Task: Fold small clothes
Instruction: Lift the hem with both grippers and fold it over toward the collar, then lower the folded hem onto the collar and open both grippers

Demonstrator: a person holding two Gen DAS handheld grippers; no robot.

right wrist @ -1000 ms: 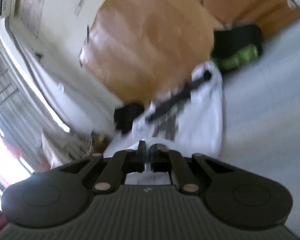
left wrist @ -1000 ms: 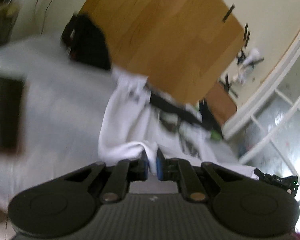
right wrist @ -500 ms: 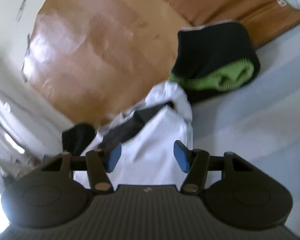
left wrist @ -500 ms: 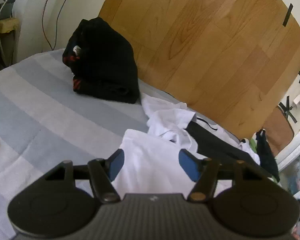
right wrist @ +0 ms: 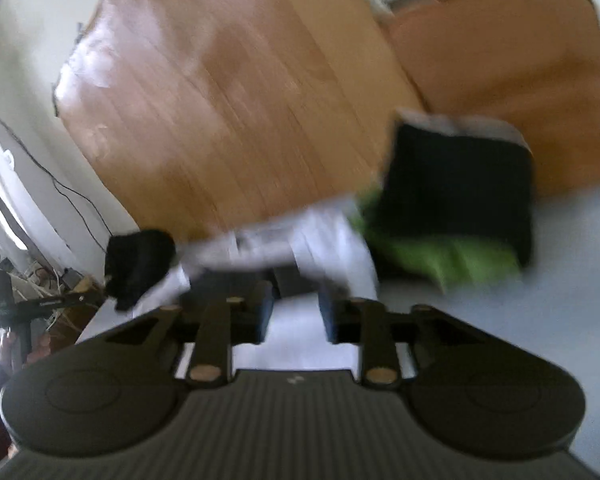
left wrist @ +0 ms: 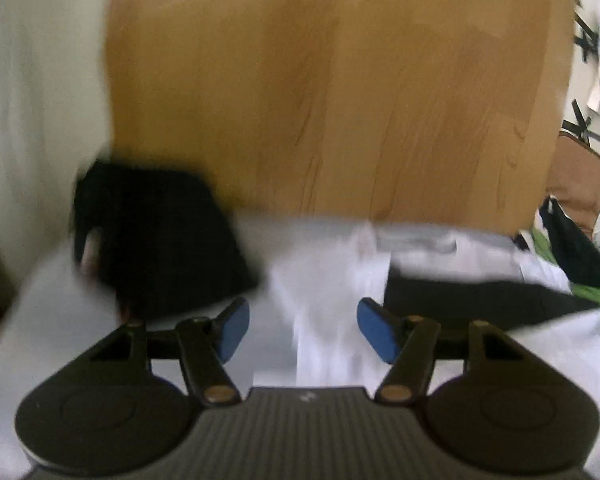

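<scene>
A white garment with a black band lies crumpled on the pale grey bed, blurred by motion. My left gripper hovers over its near edge with its blue pads wide apart and closing slightly, nothing pinched between them. In the right wrist view the same white garment lies just beyond my right gripper. Its jaws are closing, with a narrow gap left. White cloth shows through that gap but the pads do not press on it.
A folded black pile sits at the left of the garment. A black and green pile sits at its right. A wooden headboard stands behind the bed. Cables and clutter lie beyond the bed's left edge.
Both grippers were shut on the white garment's edge a second ago, then let it go and opened. Both views have swung and risen. The right jaws have narrowed since half a second ago.
</scene>
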